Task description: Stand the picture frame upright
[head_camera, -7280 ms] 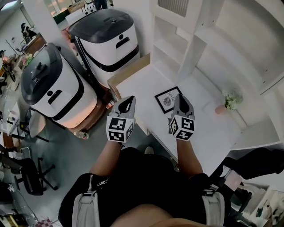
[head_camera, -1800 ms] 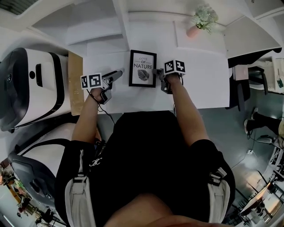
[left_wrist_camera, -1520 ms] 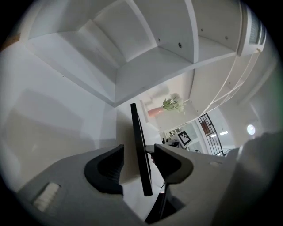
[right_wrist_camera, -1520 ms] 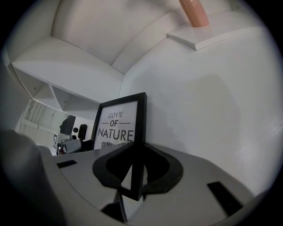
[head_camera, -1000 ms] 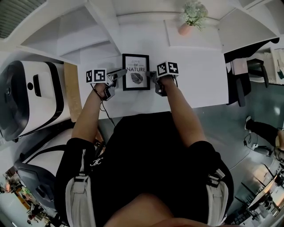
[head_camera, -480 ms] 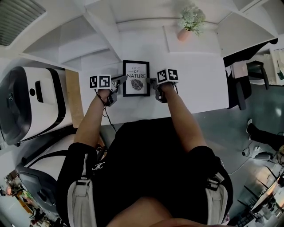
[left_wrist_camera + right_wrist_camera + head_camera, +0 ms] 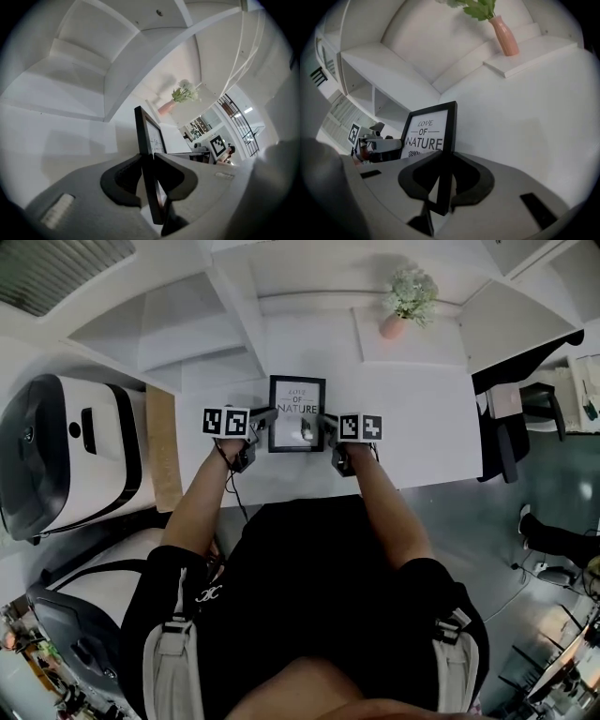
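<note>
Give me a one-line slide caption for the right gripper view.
Right gripper clamped on the edge of the picture frame, pink vase beyond.

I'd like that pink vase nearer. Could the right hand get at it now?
Probably not yet: the right gripper has its fingers clamped on the picture frame. The desk up to the pink vase looks bare, so only that grip stands in the way.

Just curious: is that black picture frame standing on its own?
No, held: the black rectangular picture frame is clamped at both sides by the left hand-held gripper, just closed, and the right hand-held gripper.
</note>
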